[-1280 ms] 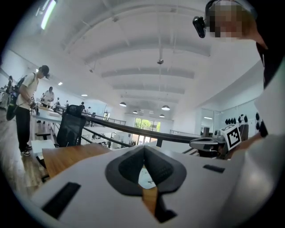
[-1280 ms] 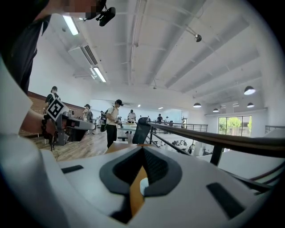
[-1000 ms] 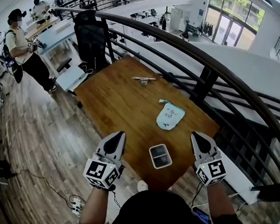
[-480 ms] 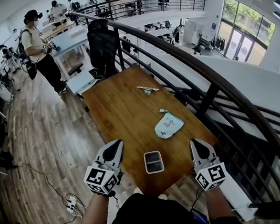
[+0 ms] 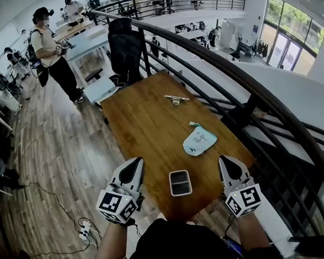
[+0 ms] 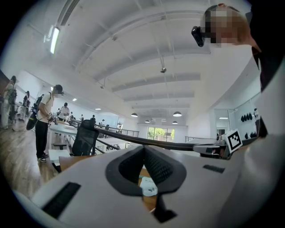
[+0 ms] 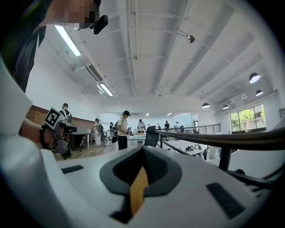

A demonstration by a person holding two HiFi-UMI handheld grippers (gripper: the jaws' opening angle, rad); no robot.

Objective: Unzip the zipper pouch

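A pale blue zipper pouch (image 5: 199, 140) lies flat on the wooden table (image 5: 145, 122), towards its right side. My left gripper (image 5: 134, 165) hovers at the table's near left edge and is shut, with nothing in it. My right gripper (image 5: 227, 163) hovers at the near right edge, also shut and empty. Both point level across the table, well short of the pouch. In the left gripper view a bit of the pouch (image 6: 147, 185) shows through the gap behind the closed tips (image 6: 143, 148). The right gripper view has its closed tips (image 7: 142, 149) over a strip of table wood (image 7: 139, 190).
A small white-rimmed dark tray (image 5: 180, 182) lies on the table between my grippers. A small metal tool (image 5: 176, 99) sits at the far end. A black curved railing (image 5: 230, 77) runs along the table's right. A black chair (image 5: 126, 48) stands beyond; a person (image 5: 54, 53) stands at the left.
The head view has shifted a little, so the table sits further right and higher. My left gripper has edged up and forward; the right has barely moved. Both stay shut.
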